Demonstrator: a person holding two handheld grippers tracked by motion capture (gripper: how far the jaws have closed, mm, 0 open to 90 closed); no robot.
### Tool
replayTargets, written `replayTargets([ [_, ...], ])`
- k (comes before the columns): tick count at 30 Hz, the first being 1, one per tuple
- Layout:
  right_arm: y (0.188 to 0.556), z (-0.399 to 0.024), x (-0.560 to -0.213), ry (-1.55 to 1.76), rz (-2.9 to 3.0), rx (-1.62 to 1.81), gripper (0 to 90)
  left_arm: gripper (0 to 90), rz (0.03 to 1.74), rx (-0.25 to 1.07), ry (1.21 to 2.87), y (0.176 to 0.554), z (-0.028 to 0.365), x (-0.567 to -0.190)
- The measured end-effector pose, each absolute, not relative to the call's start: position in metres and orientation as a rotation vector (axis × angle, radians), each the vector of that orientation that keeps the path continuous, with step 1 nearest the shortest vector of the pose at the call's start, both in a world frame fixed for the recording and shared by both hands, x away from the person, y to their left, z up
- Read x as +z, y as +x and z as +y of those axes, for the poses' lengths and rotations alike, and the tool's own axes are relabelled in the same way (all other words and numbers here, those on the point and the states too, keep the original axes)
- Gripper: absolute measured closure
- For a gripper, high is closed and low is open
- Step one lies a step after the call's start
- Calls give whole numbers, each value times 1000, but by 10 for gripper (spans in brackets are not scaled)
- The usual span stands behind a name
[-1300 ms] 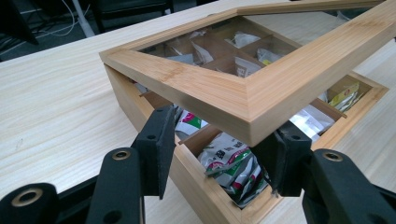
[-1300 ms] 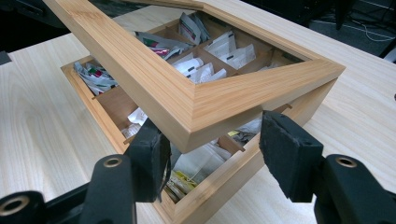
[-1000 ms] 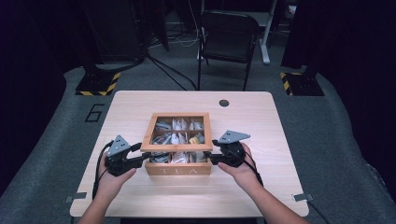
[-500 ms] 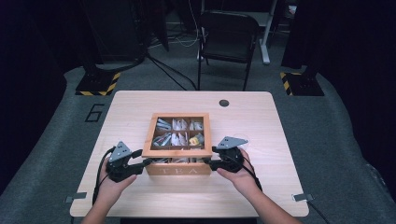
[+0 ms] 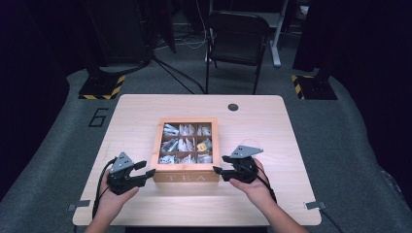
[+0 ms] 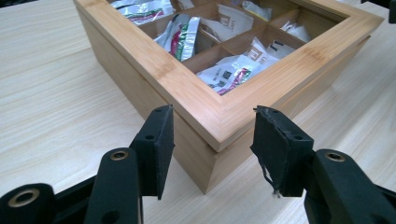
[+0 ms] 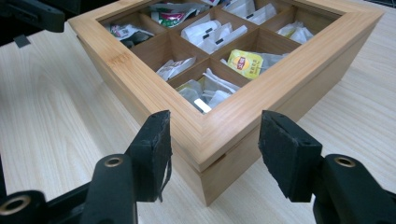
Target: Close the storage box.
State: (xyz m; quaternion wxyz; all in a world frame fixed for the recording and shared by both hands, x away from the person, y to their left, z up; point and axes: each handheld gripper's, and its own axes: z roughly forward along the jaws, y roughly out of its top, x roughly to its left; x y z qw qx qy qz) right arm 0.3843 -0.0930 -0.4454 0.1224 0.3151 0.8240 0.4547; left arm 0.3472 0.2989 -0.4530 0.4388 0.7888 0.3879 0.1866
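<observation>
The tea box [image 5: 186,150] stands at the middle of the table [image 5: 136,116], toward the person's edge. It is square, of pale bamboo with visible grain, mitred at the corners of its flat lid frame, and "TEA" is cut into the front wall. Nine compartments under the frame hold crinkled paper and foil sachets [image 7: 210,30]; one yellow sachet [image 7: 245,63] lies flat in a cell on the right side.

The left gripper [image 5: 146,174] sits at the box's front left corner, its jaws apart with the corner between them; the matte black pads [image 6: 156,140] clear the wood on both sides. The right gripper [image 5: 217,171] straddles the front right corner likewise, released, its frayed foam pads [image 7: 152,149] not touching.

The table top is smooth, light wood laminate with rounded corners.
</observation>
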Motion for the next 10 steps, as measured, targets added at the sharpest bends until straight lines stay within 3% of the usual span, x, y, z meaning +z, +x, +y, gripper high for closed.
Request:
replayTargets([
  [10,385,-102,-446,964,2356,1344,412,438,1031,477,1880,350,310,-452],
])
